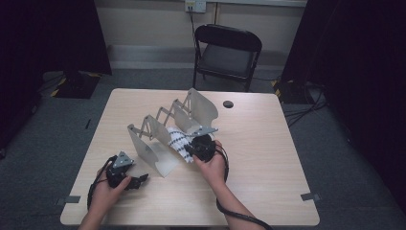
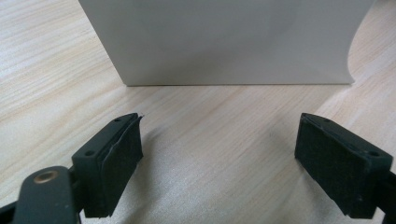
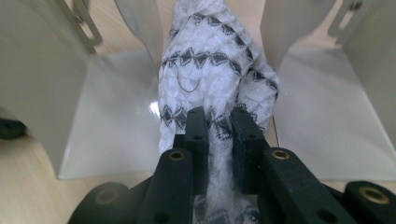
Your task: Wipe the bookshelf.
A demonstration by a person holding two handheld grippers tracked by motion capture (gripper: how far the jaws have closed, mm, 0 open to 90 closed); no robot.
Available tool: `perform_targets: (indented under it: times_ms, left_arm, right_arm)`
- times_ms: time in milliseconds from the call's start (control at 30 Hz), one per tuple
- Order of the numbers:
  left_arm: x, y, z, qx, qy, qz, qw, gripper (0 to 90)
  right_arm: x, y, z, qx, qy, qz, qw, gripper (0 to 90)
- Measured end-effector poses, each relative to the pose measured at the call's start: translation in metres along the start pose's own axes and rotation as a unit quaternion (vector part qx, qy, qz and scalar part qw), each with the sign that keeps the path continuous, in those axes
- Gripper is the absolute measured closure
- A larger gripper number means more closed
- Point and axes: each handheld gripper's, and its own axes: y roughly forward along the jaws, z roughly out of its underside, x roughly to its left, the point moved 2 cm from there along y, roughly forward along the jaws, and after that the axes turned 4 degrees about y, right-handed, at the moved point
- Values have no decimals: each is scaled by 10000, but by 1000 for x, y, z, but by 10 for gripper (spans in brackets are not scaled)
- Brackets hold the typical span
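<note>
A white knitted cloth with black diamond patterns (image 3: 210,70) lies in the white folding rack (image 1: 167,129) at the table's middle. My right gripper (image 3: 218,116) is shut on the cloth, whose near end is pinched between the two black pads. In the high view the cloth (image 1: 178,142) shows just left of the right gripper (image 1: 191,148). My left gripper (image 1: 141,180) rests low on the table near the front left; in its own view the jaws (image 2: 219,149) stand wide open with nothing between them, facing the rack's white end panel (image 2: 224,42).
A black folding chair (image 1: 227,52) stands behind the light wooden table (image 1: 268,143). A dark round hole (image 1: 228,104) sits near the table's far edge. Cables trail from both grippers toward the front edge.
</note>
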Motion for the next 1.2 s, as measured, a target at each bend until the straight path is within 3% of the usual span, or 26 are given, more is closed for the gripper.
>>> perform_targets:
  times_ms: [200, 367, 500, 733, 900, 1033, 1133, 1200]
  left_arm:
    - [0, 0, 0, -4, 3, 11, 10000, 145]
    - [0, 0, 0, -1, 4, 6, 10000, 145]
    - [0, 0, 0, 1, 6, 6, 10000, 145]
    - [0, 0, 0, -2, 2, 7, 10000, 145]
    - [0, 0, 0, -3, 3, 5, 10000, 145]
    - [0, 0, 0, -1, 4, 6, 10000, 145]
    - [0, 0, 0, -4, 3, 11, 10000, 145]
    - [0, 0, 0, -3, 4, 7, 10000, 145]
  right_arm:
    - [11, -22, -37, -471, -235, -44, 9986, 788]
    - [18, -27, -53, -594, -481, -185, 9969, 790]
    - [18, -16, -43, -424, -519, -274, 9974, 791]
    - [16, 13, -7, 71, -574, -347, 9977, 790]
    - [11, 26, 9, 269, -621, -229, 9974, 773]
    - [1, 31, 18, 339, -499, -19, 9982, 721]
    - [-7, 33, 22, 347, -278, 78, 9990, 633]
    - [-9, 34, 24, 322, -336, 108, 9989, 556]
